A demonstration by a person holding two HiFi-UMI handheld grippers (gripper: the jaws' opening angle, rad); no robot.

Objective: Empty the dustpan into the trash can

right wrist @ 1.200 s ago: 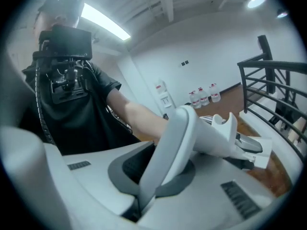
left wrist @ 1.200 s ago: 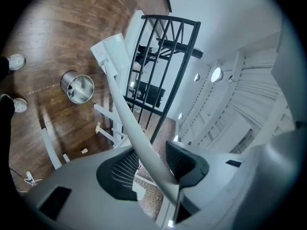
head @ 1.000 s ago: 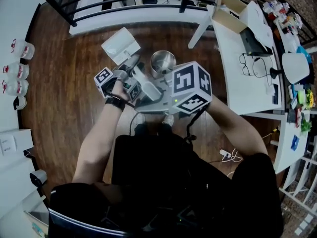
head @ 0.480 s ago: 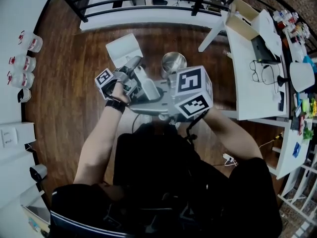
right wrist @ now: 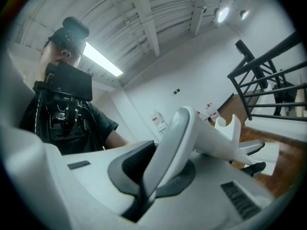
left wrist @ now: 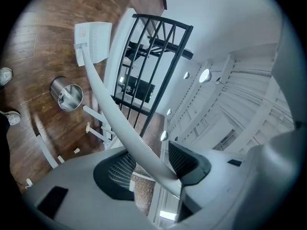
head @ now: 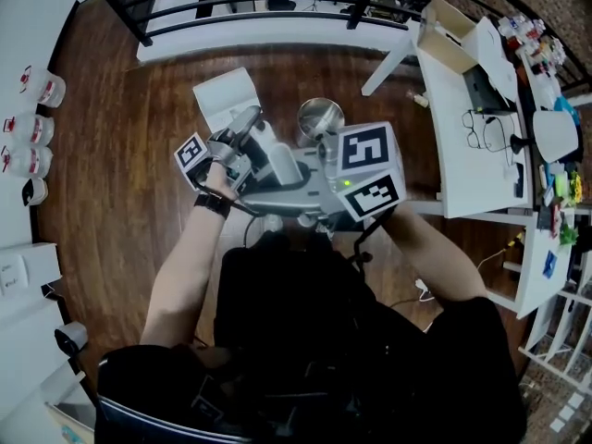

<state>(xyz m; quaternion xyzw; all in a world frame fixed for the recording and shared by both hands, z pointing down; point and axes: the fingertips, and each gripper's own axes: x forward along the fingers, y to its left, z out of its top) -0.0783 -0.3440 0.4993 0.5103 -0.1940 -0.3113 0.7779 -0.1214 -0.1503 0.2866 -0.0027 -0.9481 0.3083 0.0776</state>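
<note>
A white dustpan (head: 225, 93) hangs over the wood floor, just left of the open metal trash can (head: 320, 118). Its long white handle (left wrist: 110, 109) runs from the pan (left wrist: 93, 41) back between the jaws of my left gripper (left wrist: 151, 164). Those jaws are opening: floor shows between the handle and one pad. The can (left wrist: 67, 94) stands below the pan. My right gripper (right wrist: 153, 176) is shut on the thick grip end of the handle (right wrist: 177, 138), which carries a U-shaped clip. In the head view the left gripper (head: 242, 151) sits beside the right gripper's marker cube (head: 368, 183).
A white table (head: 453, 155) with glasses and boxes stands to the right. A black railing (head: 250, 3) crosses the far side. Bottles (head: 32, 86) line the left wall. Shoes (left wrist: 5, 75) and a cable lie on the floor near my feet.
Both grippers and the handle have shifted slightly to the right in the head view. The dustpan stays left of the can.
</note>
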